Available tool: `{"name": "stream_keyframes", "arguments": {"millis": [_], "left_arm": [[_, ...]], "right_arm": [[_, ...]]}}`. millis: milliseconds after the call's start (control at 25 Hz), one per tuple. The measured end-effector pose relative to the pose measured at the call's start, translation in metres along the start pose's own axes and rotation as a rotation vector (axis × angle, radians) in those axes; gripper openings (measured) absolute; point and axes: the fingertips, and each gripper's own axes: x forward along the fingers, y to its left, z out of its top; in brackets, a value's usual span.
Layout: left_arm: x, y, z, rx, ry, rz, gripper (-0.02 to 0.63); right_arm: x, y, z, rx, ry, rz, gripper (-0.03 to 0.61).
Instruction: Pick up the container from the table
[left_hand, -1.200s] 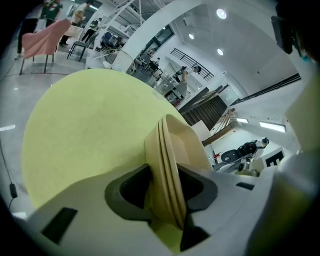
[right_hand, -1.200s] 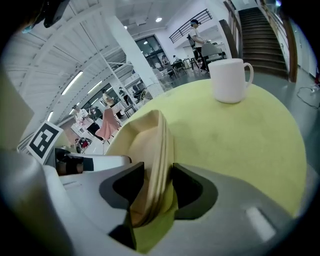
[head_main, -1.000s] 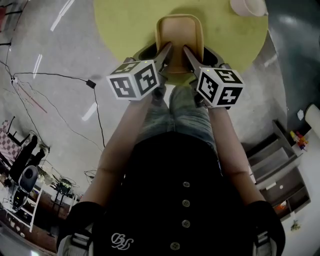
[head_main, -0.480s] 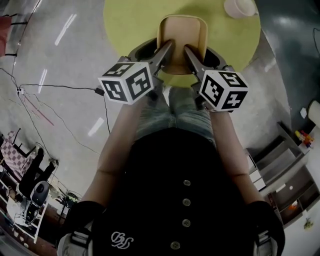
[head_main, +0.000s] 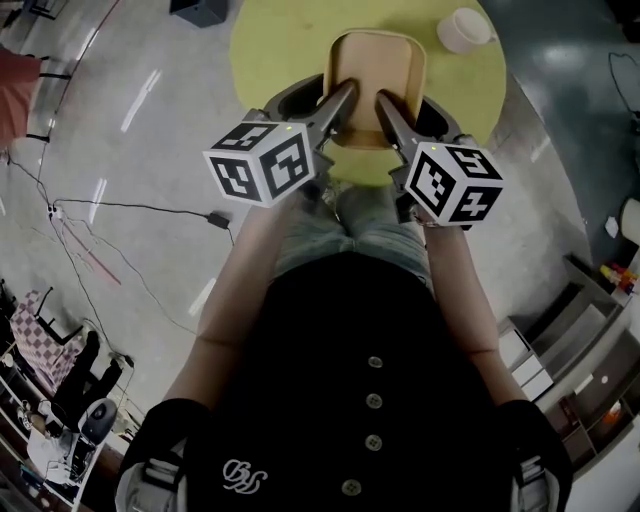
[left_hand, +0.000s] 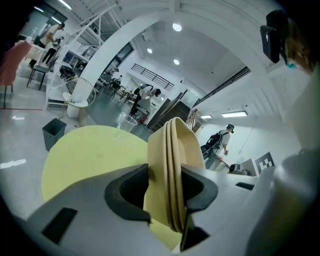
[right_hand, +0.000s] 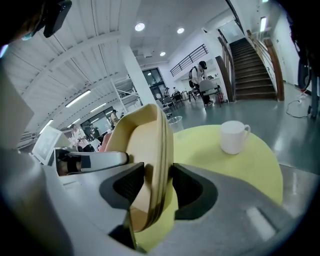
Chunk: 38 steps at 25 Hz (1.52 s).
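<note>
A tan, shallow container (head_main: 376, 72) with rounded corners hangs in the air above the round yellow table (head_main: 275, 50). My left gripper (head_main: 340, 102) is shut on the near left part of its rim, my right gripper (head_main: 386, 106) on the near right part. In the left gripper view the container's rim (left_hand: 172, 165) stands edge-on, pinched between the dark pads of the left gripper (left_hand: 167, 189). The right gripper view shows the container's rim (right_hand: 152, 150) clamped the same way in the right gripper (right_hand: 158, 187), with the table (right_hand: 240, 167) below.
A white mug (head_main: 463, 28) (right_hand: 234, 136) stands on the table's far right. A dark bin (left_hand: 53, 132) sits on the floor beyond the table, and a clear cup (left_hand: 127, 121) shows past the table's far edge. A black cable (head_main: 130, 208) runs across the floor at left; shelving (head_main: 585, 375) stands at right.
Both grippers have risen together with the container held between them. The table and mug now lie farther below and look smaller in the head view.
</note>
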Motion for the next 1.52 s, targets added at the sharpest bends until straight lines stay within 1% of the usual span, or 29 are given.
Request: {"name": "stream_keyframes", "arguments": {"millis": [120,280,400,600,800,1080,1280,1520], "left_arm": [[-0.004,-0.015,0.009,0.040,-0.020,-0.019,0.146],[-0.014,-0.026,0.017,0.038,-0.050,-0.050,0.146],[-0.018,-0.037,0.026,0.063,-0.072,-0.069,0.146],[-0.027,-0.053,0.045,0.076,-0.114,-0.106,0.146],[-0.040,-0.066,0.063,0.129,-0.157,-0.128,0.146],[-0.048,-0.086,0.085,0.199,-0.188,-0.152,0.146],[-0.052,-0.095,0.094,0.194,-0.232,-0.162,0.146],[-0.047,-0.111,0.095,0.178,-0.258,-0.177,0.146]], "right_arm": [[-0.012,0.003,0.011,-0.010,-0.048,-0.003,0.172],[-0.025,0.013,0.019,-0.039,-0.082,-0.017,0.172],[-0.034,0.017,0.030,-0.050,-0.099,-0.018,0.170],[-0.047,0.028,0.052,-0.110,-0.157,-0.031,0.170],[-0.057,0.041,0.068,-0.125,-0.218,-0.015,0.170],[-0.072,0.050,0.090,-0.140,-0.279,0.012,0.169],[-0.080,0.054,0.102,-0.172,-0.309,0.007,0.167],[-0.098,0.047,0.115,-0.191,-0.346,0.003,0.152]]}}
